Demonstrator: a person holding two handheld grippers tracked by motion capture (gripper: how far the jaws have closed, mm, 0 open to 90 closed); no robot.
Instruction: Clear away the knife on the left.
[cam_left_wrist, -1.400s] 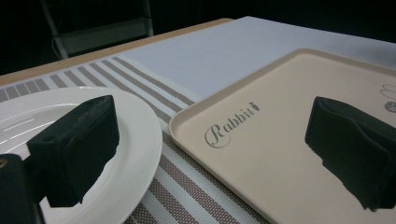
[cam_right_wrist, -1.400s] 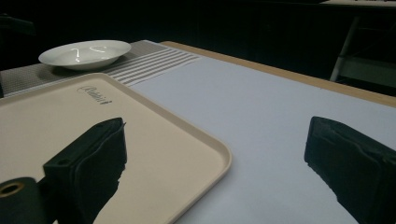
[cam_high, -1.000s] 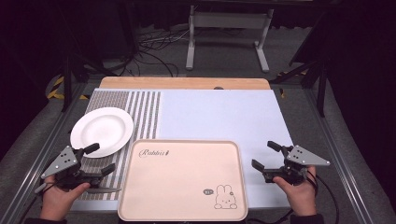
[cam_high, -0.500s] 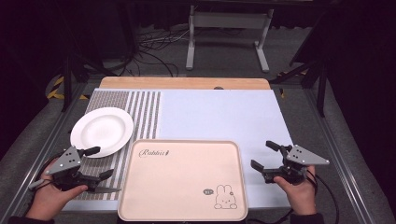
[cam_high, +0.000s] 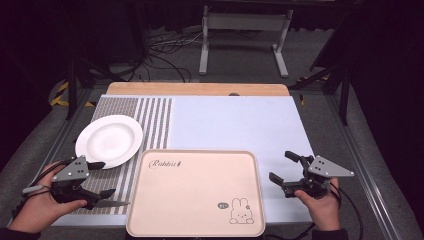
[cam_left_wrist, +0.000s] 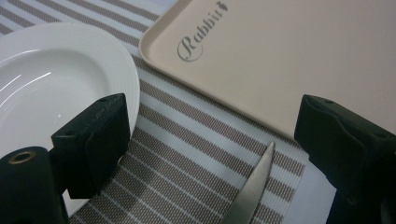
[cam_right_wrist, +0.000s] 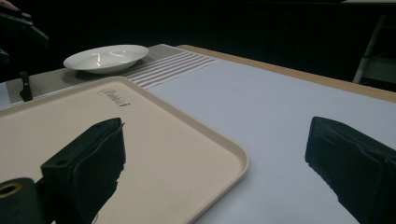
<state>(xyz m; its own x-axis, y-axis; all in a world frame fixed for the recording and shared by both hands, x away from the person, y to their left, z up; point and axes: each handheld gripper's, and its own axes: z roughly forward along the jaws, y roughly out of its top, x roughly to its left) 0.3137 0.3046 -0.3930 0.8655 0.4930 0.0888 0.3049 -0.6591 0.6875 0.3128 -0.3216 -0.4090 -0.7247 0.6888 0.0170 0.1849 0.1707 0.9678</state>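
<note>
My left gripper hovers open over the striped mat at the front left. Its jaws have just been closing a little, with nothing gripped between them. A table knife lies flat on the mat under its near jaw, and the knife's blade points up between the jaws of my left gripper. A white plate sits just beyond. The beige rabbit tray is bare. My right gripper stands open at the tray's right edge.
A pale blue cloth covers the table's middle and right, with a wooden strip along the far edge. Metal rails border both sides. A stand and cables lie on the dark floor behind.
My left gripper has lifted slightly above the knife and its hand has drawn back a little. Knife, plate, tray and right gripper have stayed put.
</note>
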